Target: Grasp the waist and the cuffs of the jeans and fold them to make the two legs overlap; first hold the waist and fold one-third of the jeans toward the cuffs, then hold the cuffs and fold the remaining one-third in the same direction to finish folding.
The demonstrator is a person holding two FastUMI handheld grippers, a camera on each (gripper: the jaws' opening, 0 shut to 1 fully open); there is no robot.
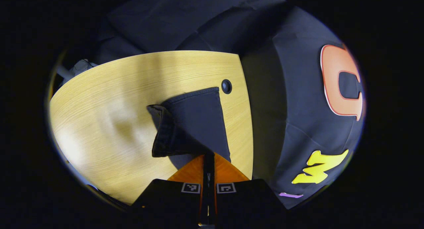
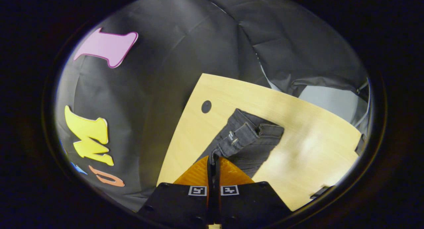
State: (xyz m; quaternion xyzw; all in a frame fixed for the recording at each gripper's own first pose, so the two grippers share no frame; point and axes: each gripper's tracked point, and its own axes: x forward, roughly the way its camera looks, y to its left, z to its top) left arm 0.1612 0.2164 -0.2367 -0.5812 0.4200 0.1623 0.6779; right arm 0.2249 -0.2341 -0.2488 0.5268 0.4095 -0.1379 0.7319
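I have both the left gripper and right gripper pinched on the jeans, lifted off the table mid-fold; next I must lay them down evenly.

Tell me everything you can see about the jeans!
The jeans are dark, nearly black denim with stitched hems. They hang lifted above the wooden table, near its round hole. The left gripper pinches the cuff end, one cuff folded over. The right gripper pinches the waist, where the waistband, a belt loop and a small label show.
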